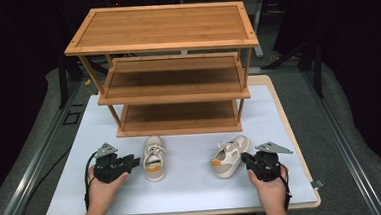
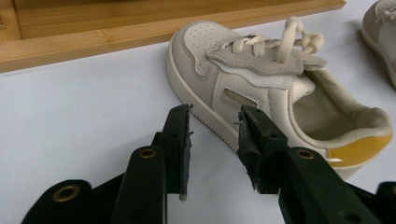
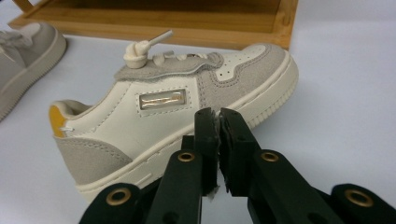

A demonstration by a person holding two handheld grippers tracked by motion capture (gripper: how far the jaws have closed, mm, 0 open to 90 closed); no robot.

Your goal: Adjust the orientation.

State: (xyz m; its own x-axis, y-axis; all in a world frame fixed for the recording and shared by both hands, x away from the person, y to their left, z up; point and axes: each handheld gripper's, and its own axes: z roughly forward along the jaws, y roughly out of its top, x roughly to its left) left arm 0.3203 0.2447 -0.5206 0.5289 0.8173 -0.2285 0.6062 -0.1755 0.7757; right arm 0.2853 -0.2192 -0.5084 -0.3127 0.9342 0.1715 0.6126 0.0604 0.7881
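Two small cream-and-grey sneakers with yellow heel tabs lie on the white table top in front of a wooden rack. The left shoe points its toe at the rack. My left gripper sits just left of it, open, with the shoe's sole edge a little beyond the jaw tips. The right shoe lies angled, toe up and to the right. Close beside its heel end sits my right gripper, shut with nothing between the jaws.
A three-tier bamboo shoe rack stands at the back of the white board, its shelves bare. The board's front edge is near the person's hands. Dark floor and metal rails flank the table.
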